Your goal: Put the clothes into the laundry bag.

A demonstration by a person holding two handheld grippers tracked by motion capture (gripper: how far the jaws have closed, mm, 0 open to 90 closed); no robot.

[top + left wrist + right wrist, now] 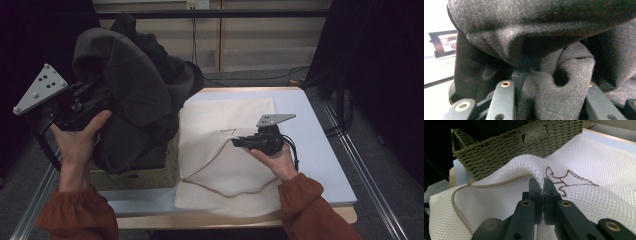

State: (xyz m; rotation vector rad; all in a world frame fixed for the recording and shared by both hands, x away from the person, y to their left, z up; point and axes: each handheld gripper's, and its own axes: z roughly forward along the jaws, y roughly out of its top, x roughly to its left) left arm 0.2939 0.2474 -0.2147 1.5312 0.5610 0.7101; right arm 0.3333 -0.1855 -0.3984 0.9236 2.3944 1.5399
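A bulky dark grey garment [135, 85] hangs bunched above a woven olive basket [167, 172] at the table's left. My left gripper [102, 102] holds it up, shut on a thick fold of the cloth [536, 30] that fills the gap between the jaws of that gripper [541, 82]. A white mesh laundry bag [225, 115] lies flat beside the basket. My right gripper [234, 142] is shut on a raised ridge of the mesh [586, 170], pinched between its closed tips [542, 185].
The bag's beige zipper [210, 160] curves open along its near side, also seen as the zipper [456, 202] in the right gripper view. The basket [499, 152] stands just behind the pinched mesh. The pale table top [320, 150] runs to the right edge.
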